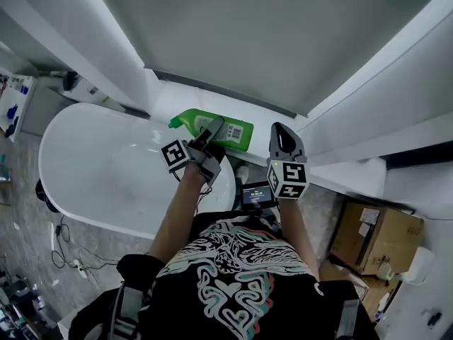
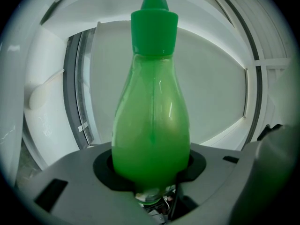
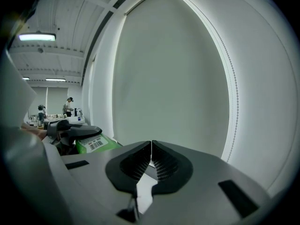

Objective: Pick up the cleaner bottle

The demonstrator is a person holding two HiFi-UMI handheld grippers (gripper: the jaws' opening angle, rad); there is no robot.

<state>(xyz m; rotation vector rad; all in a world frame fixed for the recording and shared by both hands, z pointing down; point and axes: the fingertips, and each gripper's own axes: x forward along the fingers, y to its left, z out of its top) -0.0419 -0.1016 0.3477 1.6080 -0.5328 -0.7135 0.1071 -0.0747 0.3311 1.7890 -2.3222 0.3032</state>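
Gripping the cleaner bottle (image 1: 237, 137) round its fat lower body, our left hand-held gripper (image 1: 214, 127) has its jaws partway apart with the pads pressed on the green plastic. The bottle lies on its side in that grip, cap toward 9 o'clock, over the white ledge (image 1: 170, 98) below the window. We cannot tell whether it is clear of the ledge.

We judge the pick nearly done. To do it well, we should hold the squeeze even, since soft plastic may buckle or slip, and raise the bottle straight up with the cap kept level.

Our right hand-held gripper (image 1: 284, 134) sits at 3 o'clock of the bottle, apart from it, its jaws closed together on nothing.

A white bathtub (image 1: 53, 129) fills the 9 o'clock side. The blind (image 1: 283, 34) stands close at 12 o'clock and limits any forward swing. A cardboard box (image 1: 371, 236) rests at 4 o'clock, well apart.
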